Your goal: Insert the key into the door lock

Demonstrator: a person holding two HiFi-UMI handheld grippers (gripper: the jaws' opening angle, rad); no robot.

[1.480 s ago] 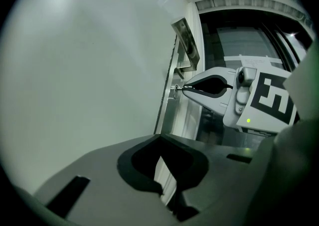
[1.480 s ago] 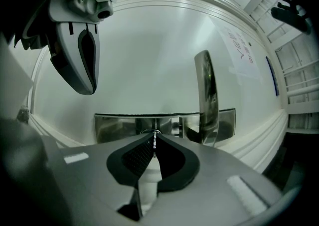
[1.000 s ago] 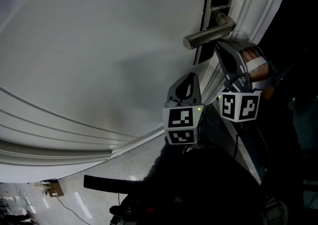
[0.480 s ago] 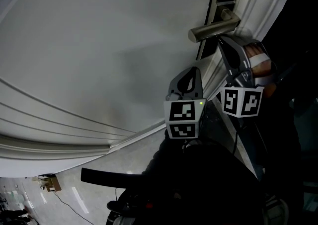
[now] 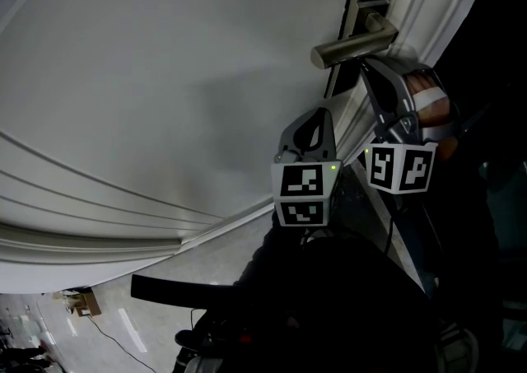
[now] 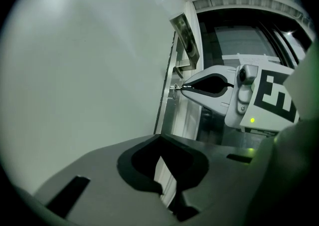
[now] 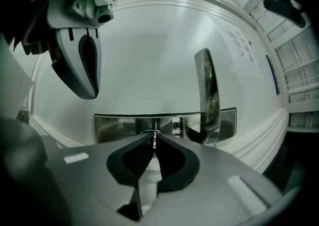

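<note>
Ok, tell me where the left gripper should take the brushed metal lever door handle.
Grip the brushed metal lever door handle near its free end, jaws across the straight bar, probably coming from the left gripper's own side. The pivot end sits right by the right gripper, shut on the thin metal key at the lock plate.

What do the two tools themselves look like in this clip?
The left tool and right tool are grey moulded shells with a dark teardrop opening. Each carries a white cube of black square markers and a green light: left cube, right cube.
</note>
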